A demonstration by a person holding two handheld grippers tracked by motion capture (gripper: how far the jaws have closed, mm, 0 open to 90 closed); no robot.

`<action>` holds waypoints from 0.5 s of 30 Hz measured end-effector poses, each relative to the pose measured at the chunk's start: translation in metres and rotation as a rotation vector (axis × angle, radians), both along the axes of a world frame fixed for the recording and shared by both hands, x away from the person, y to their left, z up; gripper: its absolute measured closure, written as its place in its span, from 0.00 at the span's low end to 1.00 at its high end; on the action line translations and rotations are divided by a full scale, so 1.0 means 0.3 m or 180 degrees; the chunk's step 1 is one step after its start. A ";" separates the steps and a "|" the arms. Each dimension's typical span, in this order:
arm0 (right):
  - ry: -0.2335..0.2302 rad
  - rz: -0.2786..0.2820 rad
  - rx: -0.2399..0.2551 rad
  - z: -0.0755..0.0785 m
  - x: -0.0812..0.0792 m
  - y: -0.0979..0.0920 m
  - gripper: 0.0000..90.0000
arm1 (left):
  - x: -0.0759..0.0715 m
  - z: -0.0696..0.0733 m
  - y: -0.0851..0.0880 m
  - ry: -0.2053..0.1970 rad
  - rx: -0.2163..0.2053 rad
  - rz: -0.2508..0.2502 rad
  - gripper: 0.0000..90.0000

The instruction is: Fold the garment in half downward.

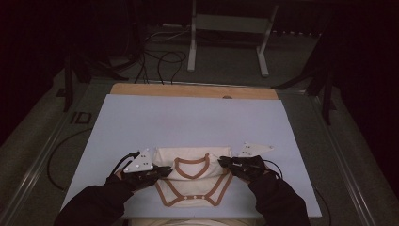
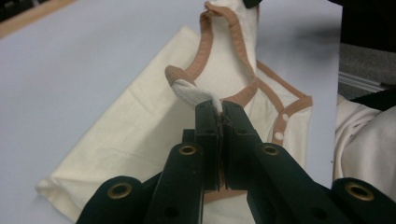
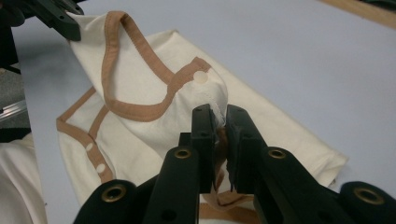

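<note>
A cream baby bodysuit [image 1: 193, 176] with tan trim lies near the front edge of a pale blue mat [image 1: 188, 122]. My left gripper [image 1: 165, 170] is shut on the bodysuit's left shoulder, and in the left gripper view the jaws [image 2: 220, 112] pinch a fold of cream cloth [image 2: 194, 93] beside the tan neckline. At the garment's other side my right gripper [image 1: 222, 162] is shut on the right shoulder; its own view shows the cloth [image 3: 187, 88] clamped at the jaw tips [image 3: 220, 114], lifted a little, with a white snap [image 3: 200, 77] just above.
The mat covers a wooden board [image 1: 193, 90] whose far edge shows. Cables [image 1: 160, 61] and a white metal frame [image 1: 230, 28] lie on the floor beyond. A person's dark sleeves [image 1: 94, 202] come in at the bottom. More cream cloth [image 2: 364, 144] hangs at the table's near edge.
</note>
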State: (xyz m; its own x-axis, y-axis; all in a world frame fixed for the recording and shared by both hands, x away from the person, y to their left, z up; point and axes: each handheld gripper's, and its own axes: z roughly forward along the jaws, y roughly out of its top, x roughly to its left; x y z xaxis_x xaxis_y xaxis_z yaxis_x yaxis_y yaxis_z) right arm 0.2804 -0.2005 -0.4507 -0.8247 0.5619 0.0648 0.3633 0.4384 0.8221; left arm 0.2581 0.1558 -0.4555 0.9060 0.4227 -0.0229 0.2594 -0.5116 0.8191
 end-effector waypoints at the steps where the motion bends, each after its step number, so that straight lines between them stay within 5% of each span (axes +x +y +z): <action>1: 0.0010 0.0006 -0.0009 -0.008 0.001 0.000 0.92 | 0.003 -0.008 0.002 0.0017 -0.0001 0.0012 0.97; 7: 0.0142 0.0031 -0.0079 -0.060 0.008 0.009 0.92 | 0.037 -0.073 0.014 0.0274 0.0028 0.0088 0.96; 15: 0.0354 0.0014 -0.0165 -0.139 0.032 0.023 0.91 | 0.073 -0.165 0.003 0.0498 0.0255 0.0251 0.95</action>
